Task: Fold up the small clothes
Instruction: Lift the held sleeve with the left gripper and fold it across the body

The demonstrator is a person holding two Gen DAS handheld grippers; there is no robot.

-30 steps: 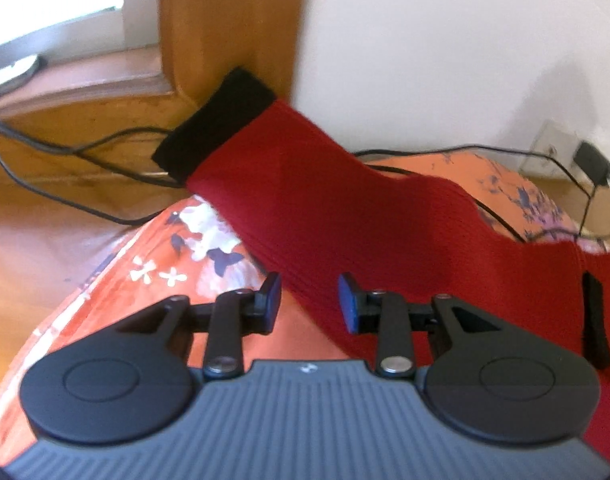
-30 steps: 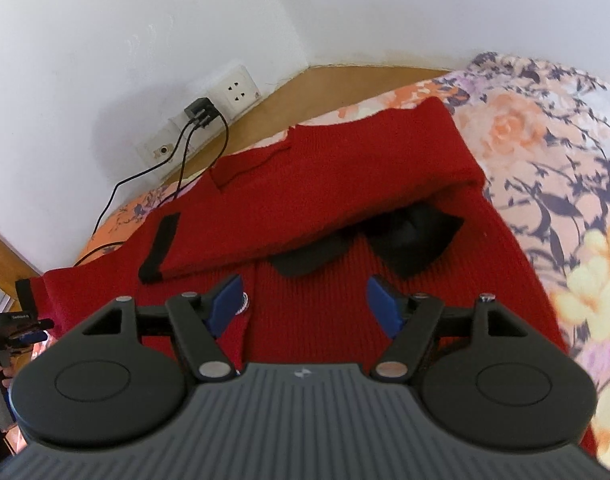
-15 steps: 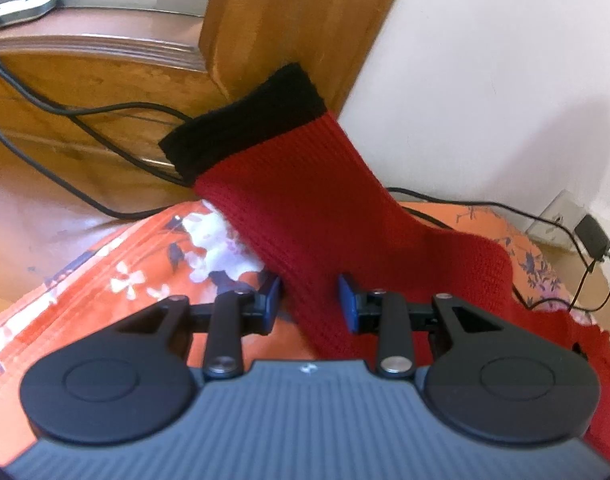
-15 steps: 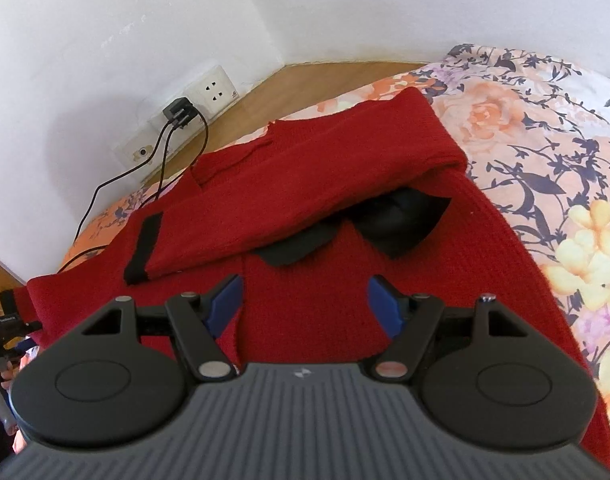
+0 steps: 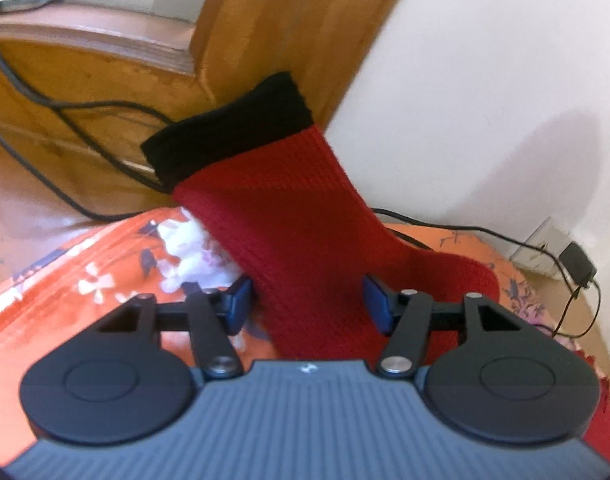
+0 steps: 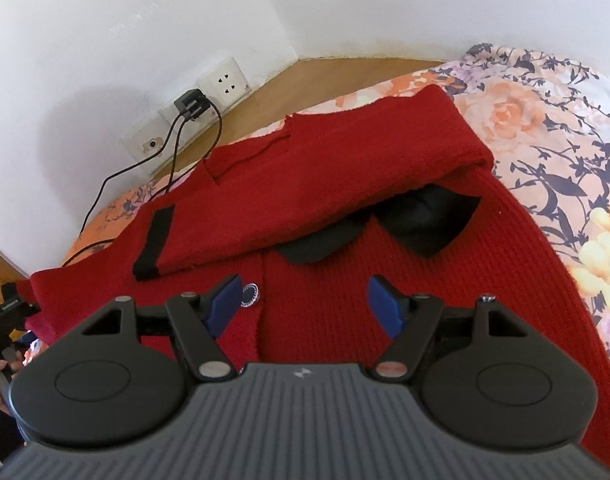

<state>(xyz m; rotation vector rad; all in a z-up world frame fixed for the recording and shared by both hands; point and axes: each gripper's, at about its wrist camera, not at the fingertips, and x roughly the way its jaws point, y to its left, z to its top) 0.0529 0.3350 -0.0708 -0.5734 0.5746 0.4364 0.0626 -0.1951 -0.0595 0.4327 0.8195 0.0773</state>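
- The sweater [image 6: 345, 208] lies flat on the bed [image 6: 565, 128], ahead of and under the right gripper [image 6: 303, 300]; one sleeve [image 6: 305, 184] is already laid across the chest, its black cuff [image 6: 153, 244] ahead and to the left of the tool.
- Step in hand, by my reading: folding in the second sleeve [image 5: 301, 240], which runs forward from between the fingers of the left gripper [image 5: 307, 300] and off the bed edge, cuff [image 5: 229, 136] farthest from the tool.
- Left gripper: fingers stand wide on either side of the sleeve, not pinching it. Whether the knit rests on the tool or the sleeve is hanging free, I cannot tell.
- Right gripper: wide and empty, hovering over the sweater's front, a small badge [image 6: 251, 293] just beside its left finger.
- Next move likely calls for the left tool to close on the sleeve and carry it across the body toward the right tool, laying it beside the first.
- Cables [image 5: 65, 128] trail behind the cuff; keep clear.
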